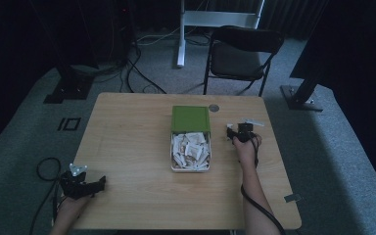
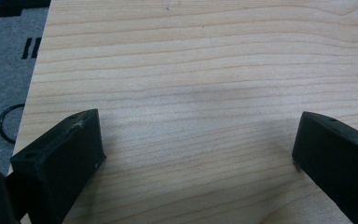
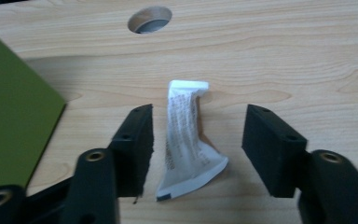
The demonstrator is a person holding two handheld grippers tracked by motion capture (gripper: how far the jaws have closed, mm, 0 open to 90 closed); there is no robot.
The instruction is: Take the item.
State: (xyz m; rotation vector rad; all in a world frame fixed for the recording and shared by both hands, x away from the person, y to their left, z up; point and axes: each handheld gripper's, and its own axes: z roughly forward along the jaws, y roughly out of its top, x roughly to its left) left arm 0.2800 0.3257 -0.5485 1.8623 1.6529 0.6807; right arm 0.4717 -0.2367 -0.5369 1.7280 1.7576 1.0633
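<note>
Packet (image 3: 186, 140) lies flat on wood table (image 3: 307, 56), between jaws of right gripper (image 3: 196, 149); neither jaw touches it. Packet is white, crinkled, soft-looking, long and narrow with flared sealed ends, fine print down one face, slightly twisted. Right gripper jaws are spread, blocky matte black with screw holes. Green lid (image 3: 9, 116), flat and smooth, sits left of packet in right gripper view; round cable hole (image 3: 150, 19) in table beyond packet. High view: right gripper (image 1: 239, 132) sits just right of tin (image 1: 190, 169), a rectangular box heaped with similar white packets, green lid (image 1: 190, 119) hinged open at tin's far side. Left gripper (image 1: 98, 183) well left of tin near table's near edge, jaws spread wide over bare light wood grain (image 2: 191, 93), holding nothing. Black folding chair (image 1: 242, 54) beyond tin, on grey carpet.
</note>
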